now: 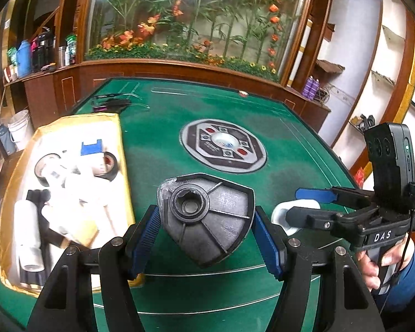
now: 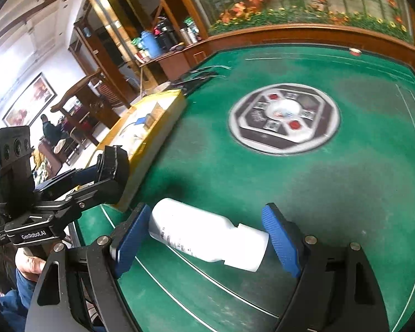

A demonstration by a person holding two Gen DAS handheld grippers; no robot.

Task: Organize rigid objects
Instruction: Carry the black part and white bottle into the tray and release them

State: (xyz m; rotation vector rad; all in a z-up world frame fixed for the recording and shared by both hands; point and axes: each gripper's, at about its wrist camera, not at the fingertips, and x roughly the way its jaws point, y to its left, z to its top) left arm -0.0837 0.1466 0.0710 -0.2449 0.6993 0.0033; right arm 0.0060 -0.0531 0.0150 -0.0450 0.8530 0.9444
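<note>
1. My left gripper (image 1: 206, 222) clamps one grey metal wedge part (image 1: 207, 215), just right of the yellow box (image 1: 121, 149).
2. My right gripper (image 2: 207, 238) straddles one white bottle (image 2: 204, 232), jaws spread; only the left pad looks to be touching.
3. I should centre the bottle before squeezing.
4. The box holds two tape rolls (image 1: 108, 166).

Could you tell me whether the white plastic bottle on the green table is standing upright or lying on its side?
Lying on its side: the white plastic bottle rests lengthwise on the green felt table, between the right claw's open fingers.
</note>
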